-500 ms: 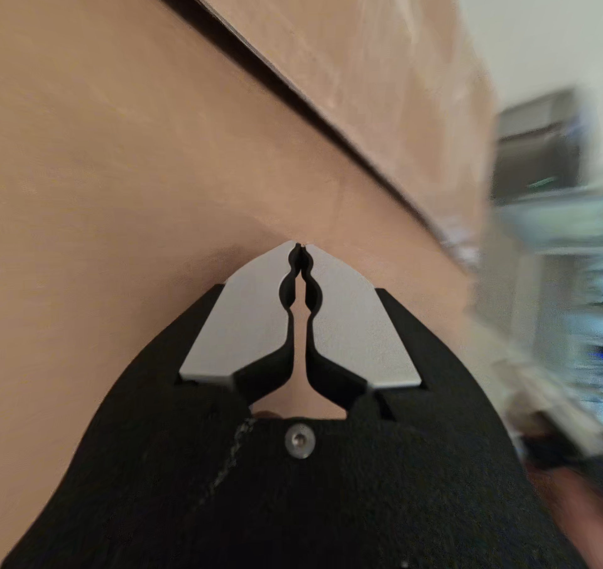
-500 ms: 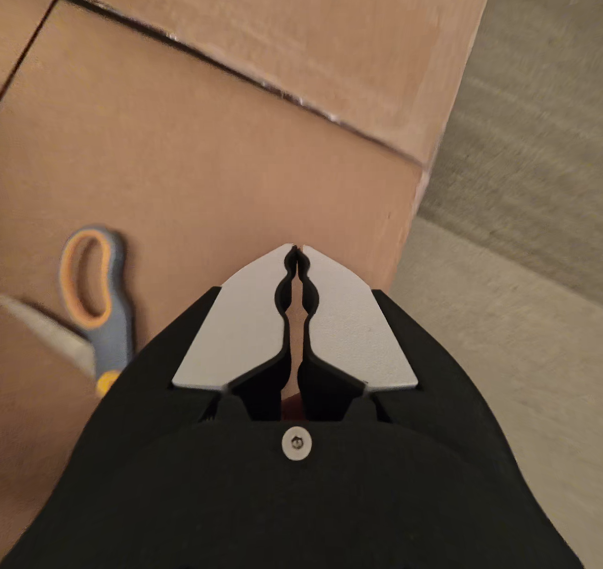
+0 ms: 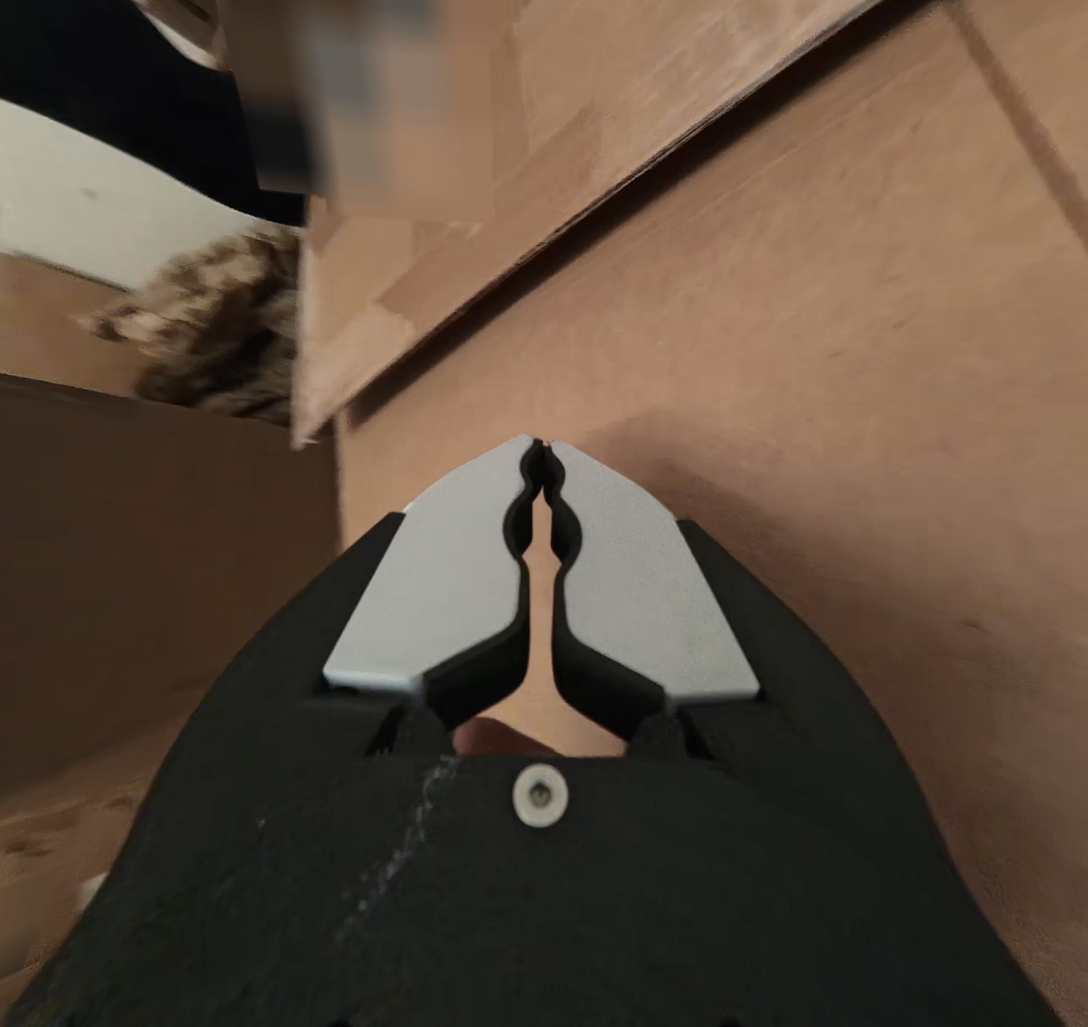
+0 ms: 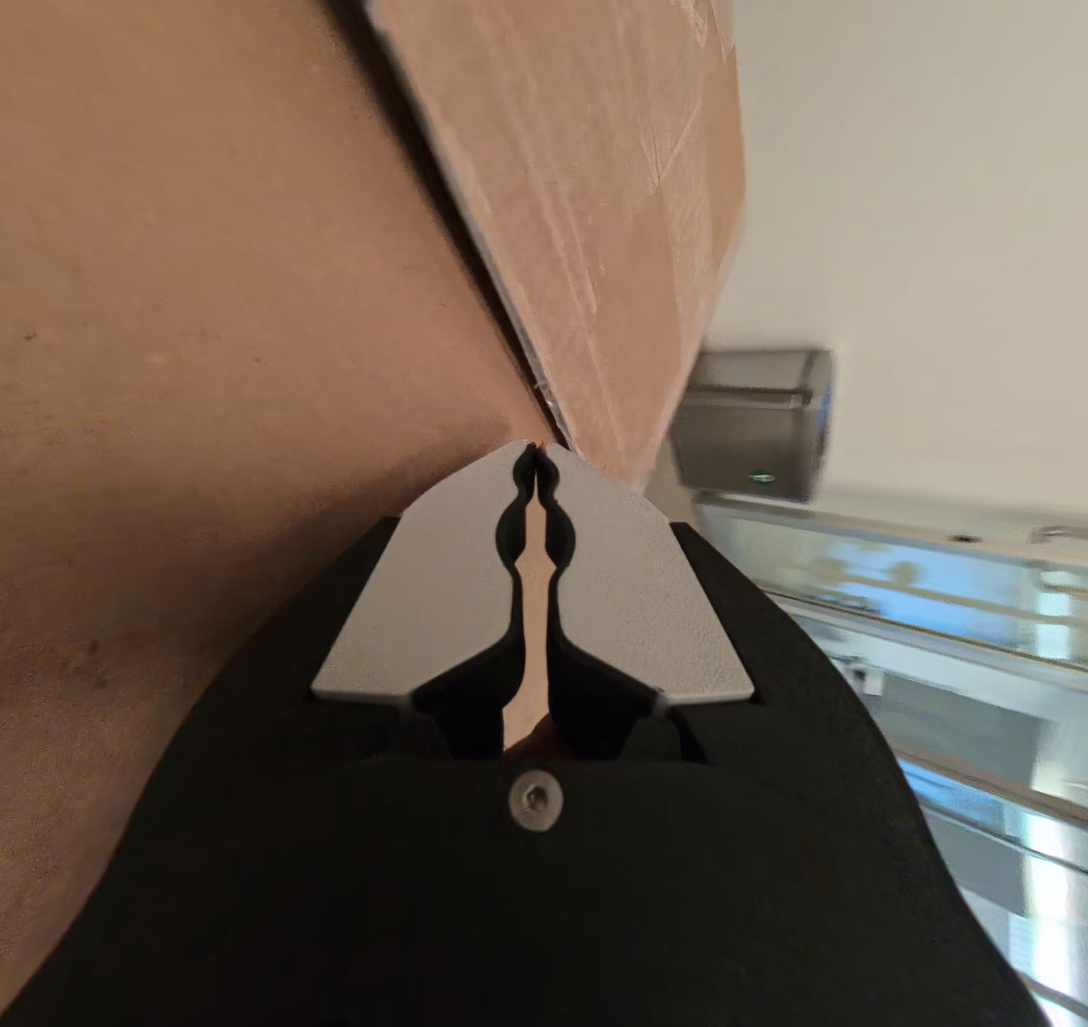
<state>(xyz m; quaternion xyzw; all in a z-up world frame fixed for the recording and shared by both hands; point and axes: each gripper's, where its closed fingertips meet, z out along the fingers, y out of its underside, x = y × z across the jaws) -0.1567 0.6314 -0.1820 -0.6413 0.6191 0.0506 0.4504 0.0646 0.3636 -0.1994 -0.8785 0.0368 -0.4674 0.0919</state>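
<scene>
My left gripper (image 3: pixel 541 444) is shut and holds nothing. Its tips are close over the flat brown face of a cardboard box (image 3: pixel 795 410), just below a raised cardboard flap (image 3: pixel 647 115) that crosses the view on a slant. My right gripper (image 4: pixel 537 446) is also shut and holds nothing. Its tips are right at the cardboard box (image 4: pixel 206 292), where the edge of a flap (image 4: pixel 589 174) meets the panel. I cannot tell whether either gripper touches the cardboard.
In the left wrist view a darker cardboard panel (image 3: pixel 147 527) lies at the left, with a blurred brown mottled thing (image 3: pixel 218 333) and a black-and-white surface (image 3: pixel 88 86) beyond. In the right wrist view a grey device (image 4: pixel 753 421) stands against a white wall (image 4: pixel 912 145), above glassy shelving (image 4: pixel 942 616).
Both views have swung. The right view has lost the scissors and carpet and now faces the wall and grey device. The left view now faces the box's left end. Both grippers stayed shut.
</scene>
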